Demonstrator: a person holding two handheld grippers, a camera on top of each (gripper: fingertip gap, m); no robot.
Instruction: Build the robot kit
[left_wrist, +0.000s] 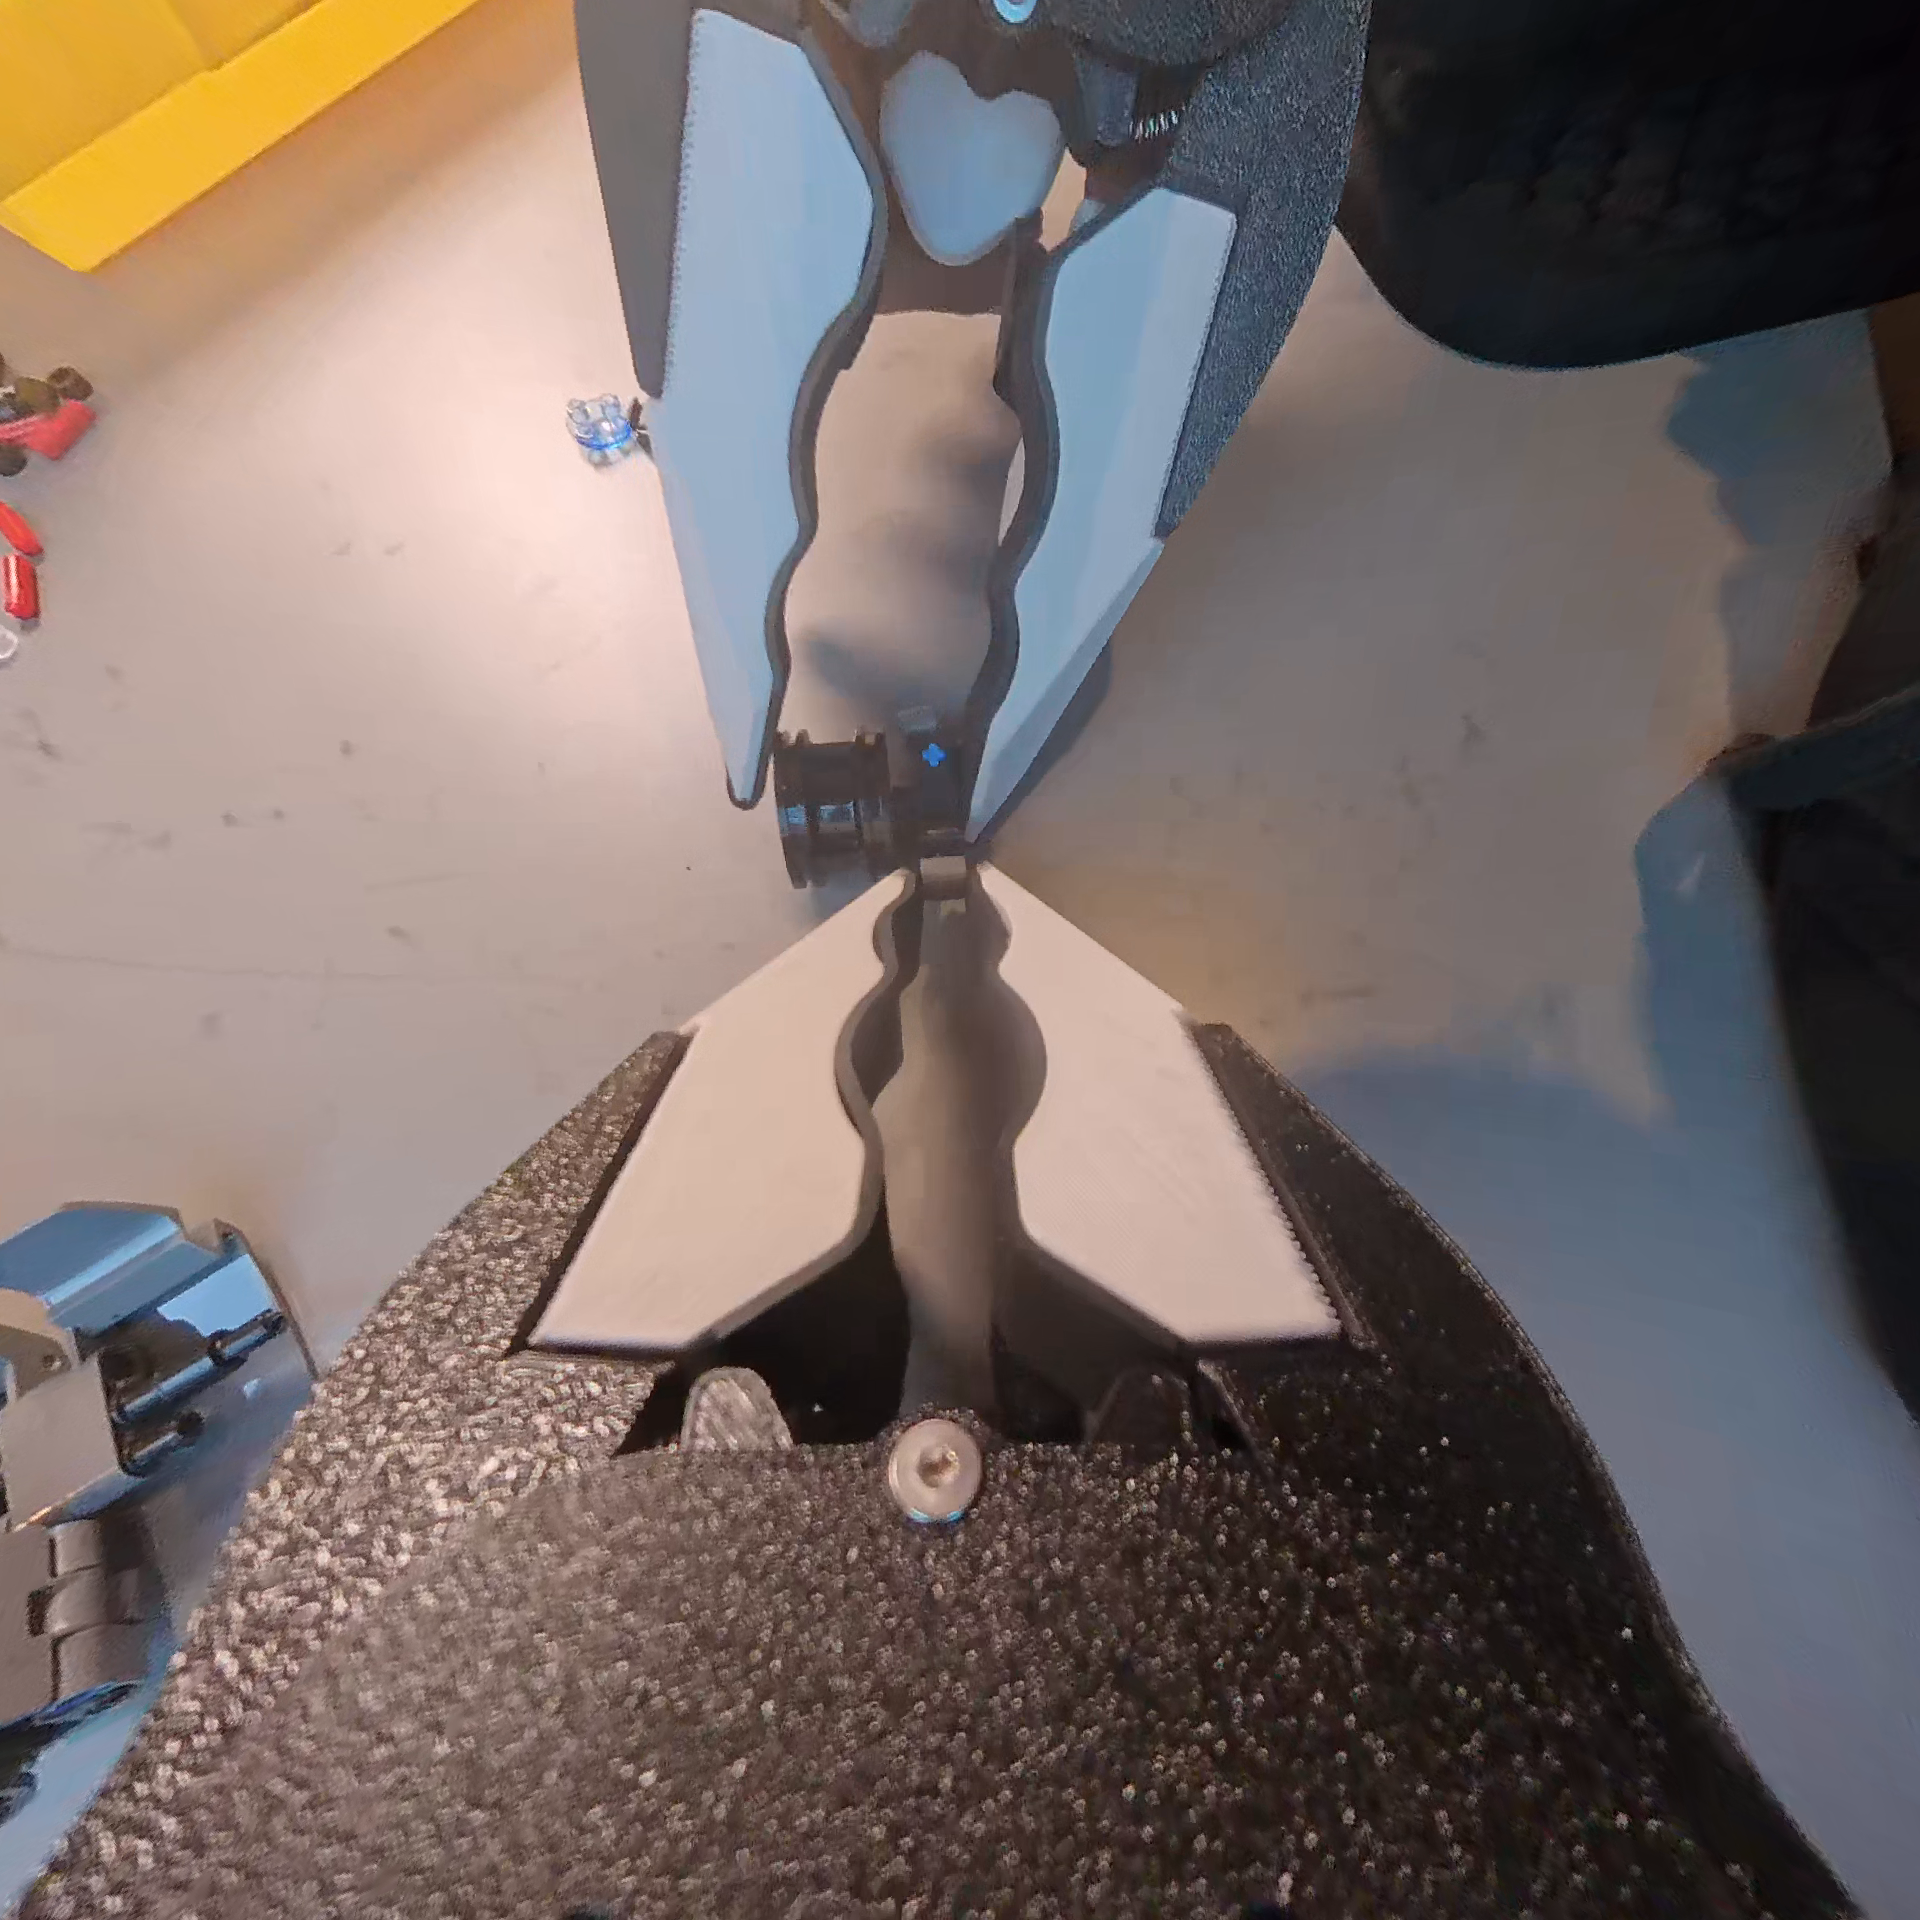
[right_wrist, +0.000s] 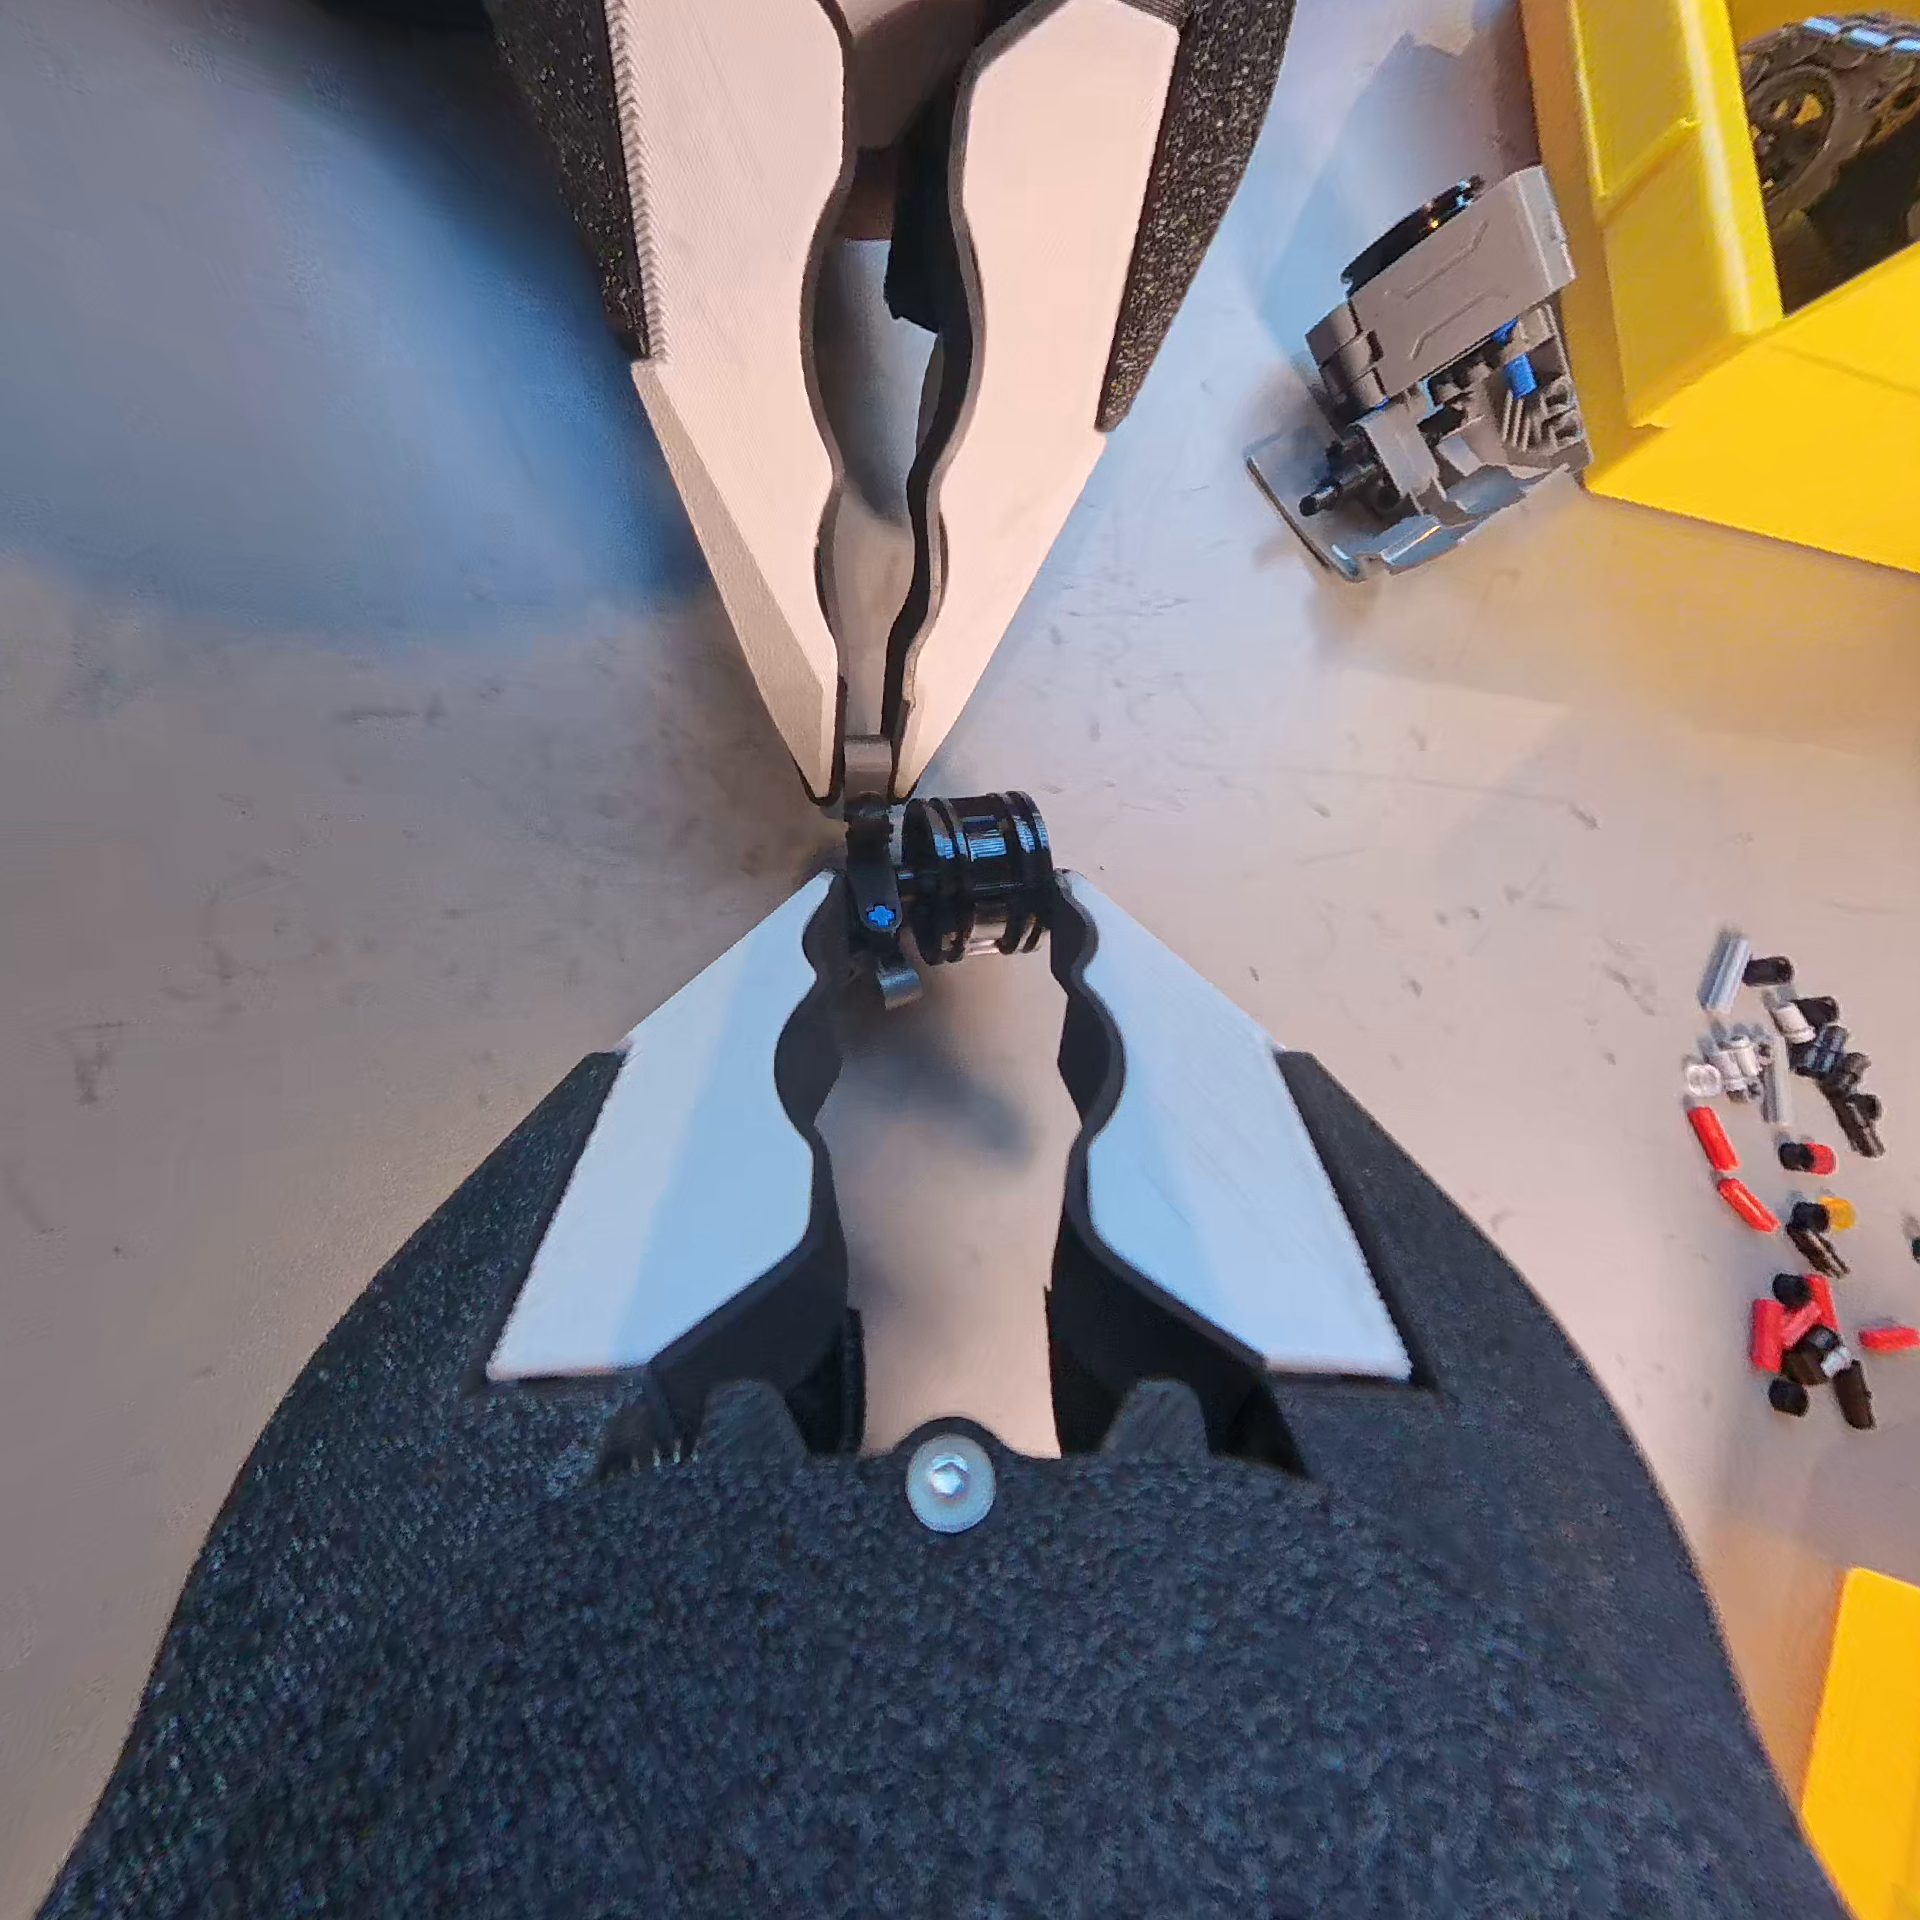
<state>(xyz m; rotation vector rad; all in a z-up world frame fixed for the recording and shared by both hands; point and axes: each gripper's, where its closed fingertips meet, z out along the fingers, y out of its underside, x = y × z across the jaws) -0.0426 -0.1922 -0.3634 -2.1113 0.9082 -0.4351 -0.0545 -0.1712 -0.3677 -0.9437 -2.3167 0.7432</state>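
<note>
My left gripper is shut on a small grey connector piece, pinched at the very fingertips. My right gripper is shut on a small black assembly: a ribbed black wheel joined to a black connector with a blue cross-shaped pin end. The two grippers meet tip to tip just above the pale table. The grey piece touches the connector side of the assembly. In the left wrist view the right gripper comes in from the top with the assembly. In the right wrist view the left gripper comes in from the top.
A grey brick-built model stands beside a yellow bin; it also shows in the left wrist view. Several loose red, black and grey pieces lie at the right. A clear blue piece lies on the table. A dark sleeve is above. The tips of both grippers are at nearly the same place.
</note>
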